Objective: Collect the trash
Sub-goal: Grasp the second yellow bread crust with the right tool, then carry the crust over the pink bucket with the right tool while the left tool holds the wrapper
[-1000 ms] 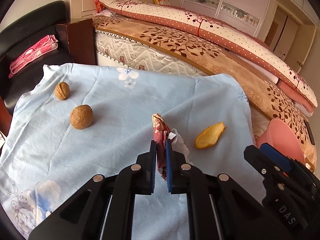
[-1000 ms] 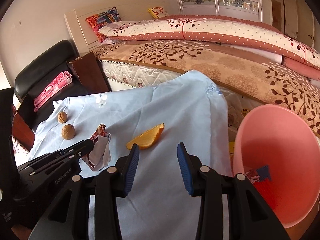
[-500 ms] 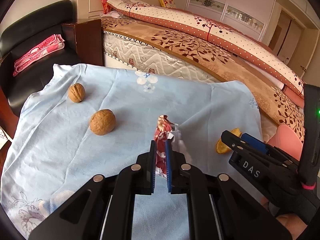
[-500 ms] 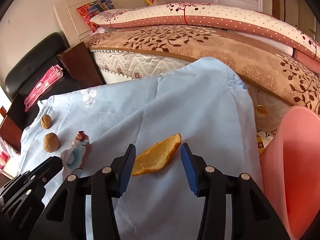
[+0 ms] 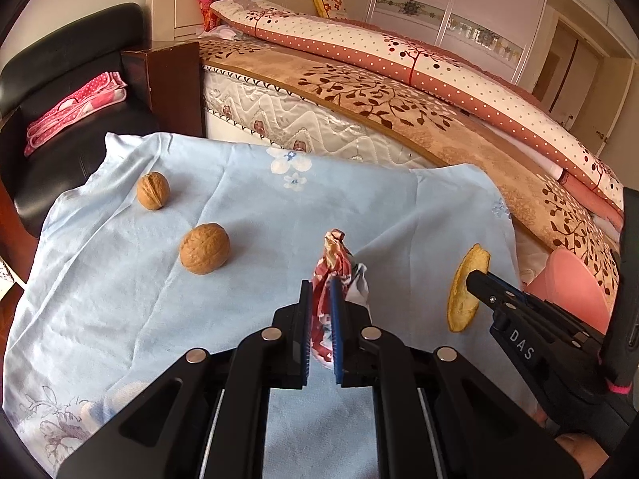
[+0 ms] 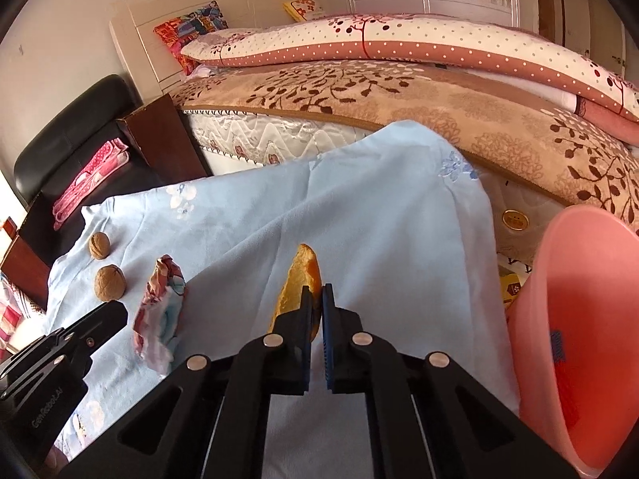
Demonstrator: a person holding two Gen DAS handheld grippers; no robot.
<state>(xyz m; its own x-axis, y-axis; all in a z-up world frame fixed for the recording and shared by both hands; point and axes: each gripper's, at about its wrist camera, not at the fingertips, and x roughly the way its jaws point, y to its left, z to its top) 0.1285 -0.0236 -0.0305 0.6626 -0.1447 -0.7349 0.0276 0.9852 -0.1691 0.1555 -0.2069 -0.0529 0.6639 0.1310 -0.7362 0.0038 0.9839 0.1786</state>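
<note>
Blue cloth covers the worktop beside the bed. Left gripper pinches the crumpled wrapper; right gripper seems pressed onto the orange peel's edge. Either thin hold could slip before reaching the pink bin.

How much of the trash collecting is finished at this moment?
Something already lies in the pink bin. In hand: left gripper clamps the crumpled wrapper, right gripper clamps the orange peel. Left: dropping both in. Two walnuts stay on the cloth.
</note>
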